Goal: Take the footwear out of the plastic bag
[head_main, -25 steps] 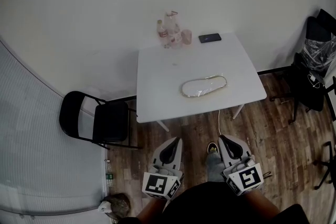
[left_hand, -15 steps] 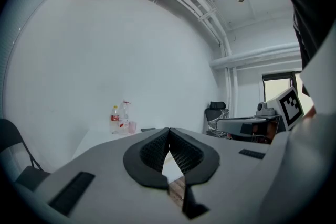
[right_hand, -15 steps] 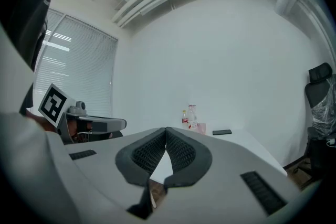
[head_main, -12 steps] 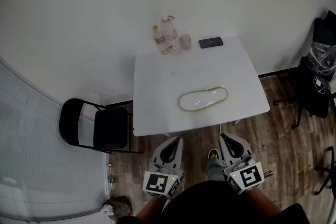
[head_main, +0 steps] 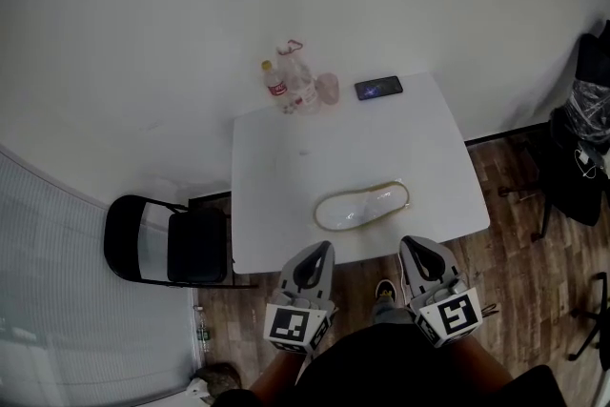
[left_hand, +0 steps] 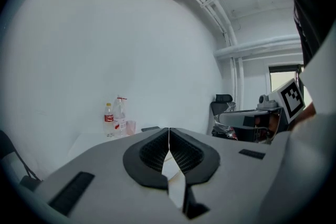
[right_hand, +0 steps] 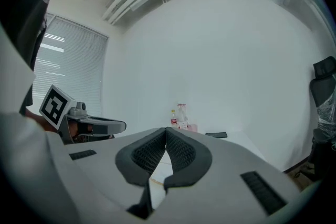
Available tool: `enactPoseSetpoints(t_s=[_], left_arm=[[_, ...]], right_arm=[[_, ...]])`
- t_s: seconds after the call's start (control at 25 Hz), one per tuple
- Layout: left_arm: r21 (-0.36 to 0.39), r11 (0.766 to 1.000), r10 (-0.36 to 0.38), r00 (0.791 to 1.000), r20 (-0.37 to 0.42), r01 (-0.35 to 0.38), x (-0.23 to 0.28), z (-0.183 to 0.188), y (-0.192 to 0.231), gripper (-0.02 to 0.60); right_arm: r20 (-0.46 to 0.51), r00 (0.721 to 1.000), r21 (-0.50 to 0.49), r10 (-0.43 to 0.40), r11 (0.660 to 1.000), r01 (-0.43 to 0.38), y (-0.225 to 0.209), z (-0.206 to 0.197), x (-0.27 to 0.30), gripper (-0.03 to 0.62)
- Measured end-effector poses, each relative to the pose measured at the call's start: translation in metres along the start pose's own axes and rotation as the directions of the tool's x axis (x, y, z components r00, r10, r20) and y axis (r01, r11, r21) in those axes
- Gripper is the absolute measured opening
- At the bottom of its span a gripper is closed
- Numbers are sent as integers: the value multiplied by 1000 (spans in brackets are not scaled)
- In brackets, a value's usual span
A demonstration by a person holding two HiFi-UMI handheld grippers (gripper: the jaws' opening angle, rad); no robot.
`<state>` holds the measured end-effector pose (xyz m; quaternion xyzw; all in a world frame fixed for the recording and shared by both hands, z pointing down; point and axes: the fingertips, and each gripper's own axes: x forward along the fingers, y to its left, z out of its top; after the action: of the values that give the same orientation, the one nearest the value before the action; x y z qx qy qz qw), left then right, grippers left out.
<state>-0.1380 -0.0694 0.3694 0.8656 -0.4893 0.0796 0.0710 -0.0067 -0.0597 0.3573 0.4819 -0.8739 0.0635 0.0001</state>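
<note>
A clear plastic bag with a pale slipper inside (head_main: 362, 206) lies on the white table (head_main: 286, 234), close to its near edge. My left gripper (head_main: 320, 249) hovers at the table's near edge, left of the bag, with its jaws pressed together and empty (left_hand: 168, 131). My right gripper (head_main: 412, 245) hangs at the near edge just right of the bag, also shut on nothing (right_hand: 166, 131). Both grippers point toward the table, and neither touches the bag.
Two bottles (head_main: 286, 81), a pink cup (head_main: 327, 88) and a dark phone (head_main: 378, 88) stand along the table's far edge by the wall. A black folding chair (head_main: 172, 243) is at the left. Office chairs with a bag (head_main: 581, 148) are at the right.
Both grippers and the head have come forward toward the table together. The table and bag now sit lower and closer in the head view. The jaws stayed shut.
</note>
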Motion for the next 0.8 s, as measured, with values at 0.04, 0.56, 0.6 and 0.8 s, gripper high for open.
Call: enactPoseSetpoints(t_s=[0.04,0.56,0.6,0.8], left_arm=[[2,1000,-1,1000,-8,1,10,-1,3,23],[78,997,30,998,-62,-25,84,-4,16,23],[85,996,28,997,-67,-22,85,-7,15,23],[137,991,23,997,-80,-12,90,-15,16,23]], right_arm=[[-4,1000,0,3,1000,-3,-7,0,7,17],[-30,999,-3,35,999,-35,-69,-4,57,17],[-32,999,0,35,999,-35,-70,-5,57,17],[-36,998,4,45,999,-45,-72,-6,57,17]])
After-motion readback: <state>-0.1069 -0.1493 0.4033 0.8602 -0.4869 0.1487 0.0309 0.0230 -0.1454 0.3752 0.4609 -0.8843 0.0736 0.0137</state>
